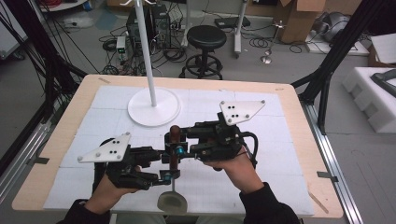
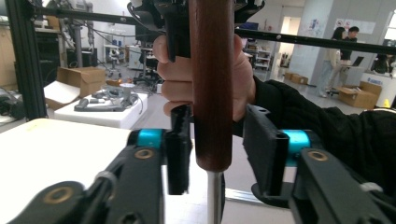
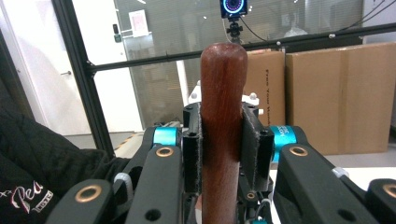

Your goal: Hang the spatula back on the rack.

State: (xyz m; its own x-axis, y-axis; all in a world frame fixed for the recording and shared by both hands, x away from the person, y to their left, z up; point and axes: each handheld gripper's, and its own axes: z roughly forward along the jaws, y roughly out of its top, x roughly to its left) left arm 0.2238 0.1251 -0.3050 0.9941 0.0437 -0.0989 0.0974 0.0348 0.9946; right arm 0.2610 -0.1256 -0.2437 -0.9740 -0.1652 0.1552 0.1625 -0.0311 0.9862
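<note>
Two grippers meet on one utensil: a wooden handle (image 1: 174, 140) standing upright above the near middle of the table (image 1: 56, 140), with a thin metal shank running down to a pale head (image 1: 172, 201) at the near edge. Your right gripper (image 3: 223, 149) pinches the handle high up, both pads flat against the wood. Your left gripper (image 2: 215, 154) sits lower, at the handle's bottom end; its jaws stand spread around the wood, with a clear gap at the one pad and perhaps a brush at the other, so it carries nothing. Behind, near the middle of the table, a white stand (image 1: 154, 106) rises on its round base.

You seem to be mid-handover, the utensil resting wholly in your right grip. Next, either close the left jaws squarely on the wood or draw them clear; keep the right grip firm until then.
</note>
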